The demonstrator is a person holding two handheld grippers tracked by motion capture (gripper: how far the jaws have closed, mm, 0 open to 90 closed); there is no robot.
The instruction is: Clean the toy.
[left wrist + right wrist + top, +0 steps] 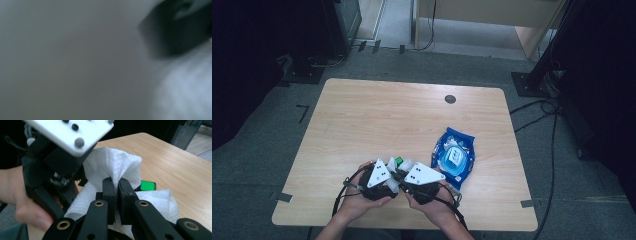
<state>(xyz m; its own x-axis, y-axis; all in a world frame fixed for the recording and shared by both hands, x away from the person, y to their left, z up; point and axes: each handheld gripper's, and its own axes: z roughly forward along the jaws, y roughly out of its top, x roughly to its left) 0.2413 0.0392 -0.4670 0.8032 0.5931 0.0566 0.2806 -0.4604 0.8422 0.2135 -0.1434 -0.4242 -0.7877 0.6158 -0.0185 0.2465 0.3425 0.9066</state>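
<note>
The blue wipes pack (453,157) crowds the grippers' right; the table (377,115) ahead lies open.

Table (362,115): light wood, pale grain lines running along top, small dark grey round cap (450,99) near far edge.

Wipe pack (454,156), lying on table toward right edge: deep blue wrapper, lighter blue oval in middle, white label with blue marks.

Wipe (112,165), at table's near edge: plain white, fine dotted texture showing.

Cube (147,185), just behind wipe: bright green face, black edge.

Right gripper (116,188): black jaws, brass-coloured pins.

Left gripper (393,170): black body, white plate with grey screws.

Floor around table: grey carpet, black cables.
</note>
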